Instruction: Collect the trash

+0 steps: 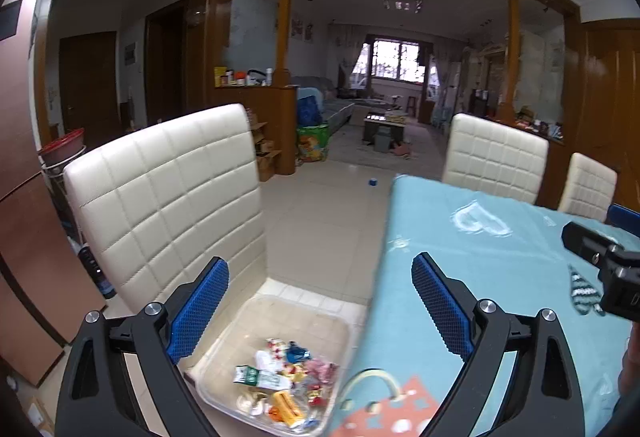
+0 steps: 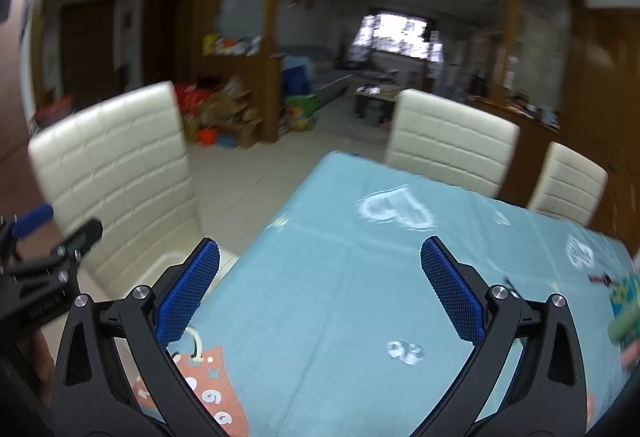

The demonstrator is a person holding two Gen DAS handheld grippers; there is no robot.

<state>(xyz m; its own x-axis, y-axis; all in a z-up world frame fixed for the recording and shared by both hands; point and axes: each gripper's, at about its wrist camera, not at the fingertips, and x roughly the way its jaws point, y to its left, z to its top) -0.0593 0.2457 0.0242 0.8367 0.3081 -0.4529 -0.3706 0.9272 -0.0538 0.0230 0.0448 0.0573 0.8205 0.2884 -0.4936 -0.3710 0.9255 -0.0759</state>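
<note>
A clear plastic bin [image 1: 224, 361] rests on the seat of a cream chair [image 1: 168, 197] beside the table. It holds several wrappers [image 1: 288, 377], white-green, red and orange. My left gripper [image 1: 320, 269] is open and empty, above the bin and the table's left edge. My right gripper [image 2: 320, 249] is open and empty over the blue tablecloth [image 2: 344, 277]. A small green and yellow item [image 2: 624, 317] lies at the table's right edge, blurred. The right gripper's body shows in the left wrist view [image 1: 608, 269], and the left gripper's body in the right wrist view [image 2: 48, 261].
Two more cream chairs [image 1: 496, 157] [image 1: 588, 185] stand at the table's far side. A wooden cabinet [image 1: 36, 261] is left of the near chair. Tiled floor [image 1: 328, 221] lies between chair and table, with a small blue object [image 1: 373, 182] on it.
</note>
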